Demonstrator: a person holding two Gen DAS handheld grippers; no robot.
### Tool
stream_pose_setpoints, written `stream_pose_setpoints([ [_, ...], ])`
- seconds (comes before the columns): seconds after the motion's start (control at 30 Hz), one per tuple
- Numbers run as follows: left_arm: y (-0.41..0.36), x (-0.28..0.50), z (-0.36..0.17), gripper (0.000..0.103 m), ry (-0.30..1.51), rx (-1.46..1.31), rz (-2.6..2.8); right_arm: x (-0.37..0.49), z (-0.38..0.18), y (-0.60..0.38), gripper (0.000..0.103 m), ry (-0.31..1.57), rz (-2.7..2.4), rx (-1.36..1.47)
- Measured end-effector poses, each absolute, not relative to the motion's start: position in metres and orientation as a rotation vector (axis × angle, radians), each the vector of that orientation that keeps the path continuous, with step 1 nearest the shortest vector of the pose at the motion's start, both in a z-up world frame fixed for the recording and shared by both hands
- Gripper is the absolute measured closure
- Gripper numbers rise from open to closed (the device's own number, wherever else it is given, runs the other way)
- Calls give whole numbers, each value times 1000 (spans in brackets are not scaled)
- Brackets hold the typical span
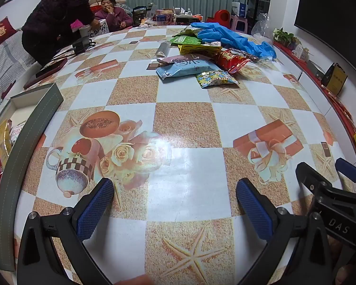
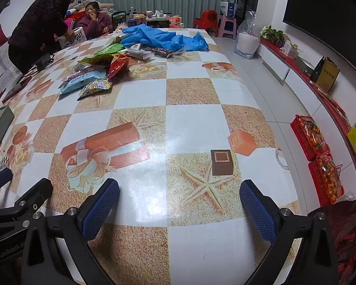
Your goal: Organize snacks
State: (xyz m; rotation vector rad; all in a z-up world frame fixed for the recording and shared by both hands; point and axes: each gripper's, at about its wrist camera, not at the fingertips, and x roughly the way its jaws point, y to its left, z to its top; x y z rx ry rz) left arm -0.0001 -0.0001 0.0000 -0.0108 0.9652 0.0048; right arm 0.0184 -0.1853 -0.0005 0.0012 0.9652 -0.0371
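Left wrist view: left gripper (image 1: 175,204) spread wide, holding nothing, over checkered glossy tablecloth (image 1: 182,118). Pile of colourful foil snack packets (image 1: 194,59) lies far ahead, touching blue nitrile gloves (image 1: 232,38). Grey-rimmed open box (image 1: 30,121) at left holds packets. Right wrist view: right gripper (image 2: 179,204) also wide, empty; snack pile up-left.

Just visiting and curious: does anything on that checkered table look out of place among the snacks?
Yes: blue disposable gloves lie crumpled at the far end, against the loose heap of snack packets. They are not snacks. Nothing looks spilled or torn; both grippers hang open, empty.
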Motion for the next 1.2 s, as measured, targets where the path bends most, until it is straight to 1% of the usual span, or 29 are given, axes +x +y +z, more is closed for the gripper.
stream_pose_setpoints([
  [1.2,0,0,0,0,969,-11,5,19,0,-185,1,962,-39,-3],
])
